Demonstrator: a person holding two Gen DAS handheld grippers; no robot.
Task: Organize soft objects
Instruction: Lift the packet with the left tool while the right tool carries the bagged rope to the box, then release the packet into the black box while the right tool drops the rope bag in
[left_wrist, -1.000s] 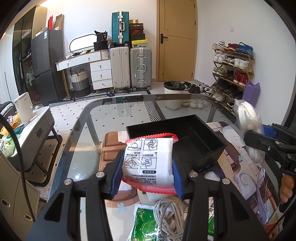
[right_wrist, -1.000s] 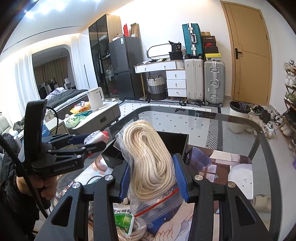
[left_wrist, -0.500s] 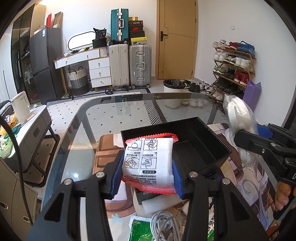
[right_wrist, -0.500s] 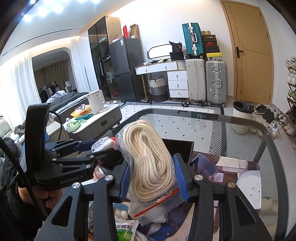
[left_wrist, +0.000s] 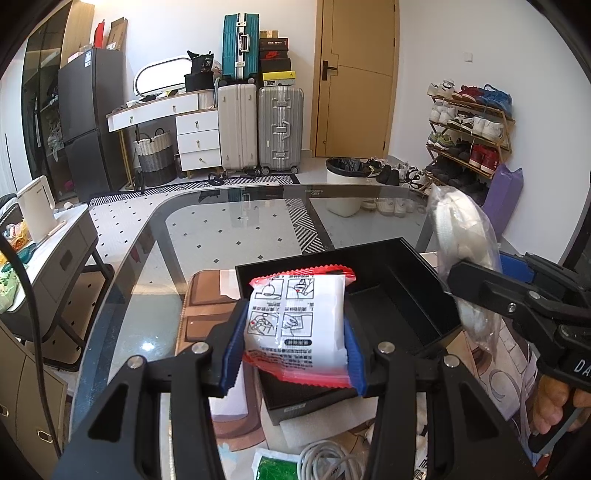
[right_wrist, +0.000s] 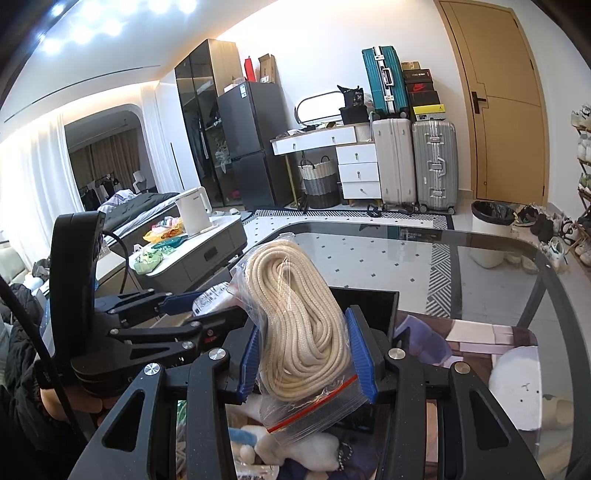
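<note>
Glass forms the top of the table (left_wrist: 229, 236), and through it the tiled floor shows in the left wrist view. On that table sits an open black box (left_wrist: 388, 291), the landmark for the rest. Left gripper (left_wrist: 293, 343) pinches a white packet with red edges (left_wrist: 297, 325) between its blue pads, and the packet hangs over the near left corner of the box. To the right of the box, the right gripper (left_wrist: 476, 273) reaches in from the side with a clear bag of rope (left_wrist: 461, 236) standing above its jaws; a hand (left_wrist: 554, 402) holds its handle. Nearer the camera than the box lie a green packet (left_wrist: 275, 467) and a coil of white cable (left_wrist: 328, 461). Far beyond the box, suitcases (left_wrist: 258, 125) stand against the wall beside a wooden door (left_wrist: 356, 77), and a shoe rack (left_wrist: 469, 129) stands to the right.

From the right wrist view, the right gripper (right_wrist: 308, 354) is clamped on the clear zip bag of cream rope (right_wrist: 295, 321), its blue pads pressing both sides. This bag rises in front of the box (right_wrist: 373, 306), hiding most of it. Left of the box, the left gripper (right_wrist: 192, 306) comes in sideways with the packet (right_wrist: 212, 295) just showing between its fingers. Below the bag, nearer than the box, lies a white plush toy (right_wrist: 295, 450).
</note>
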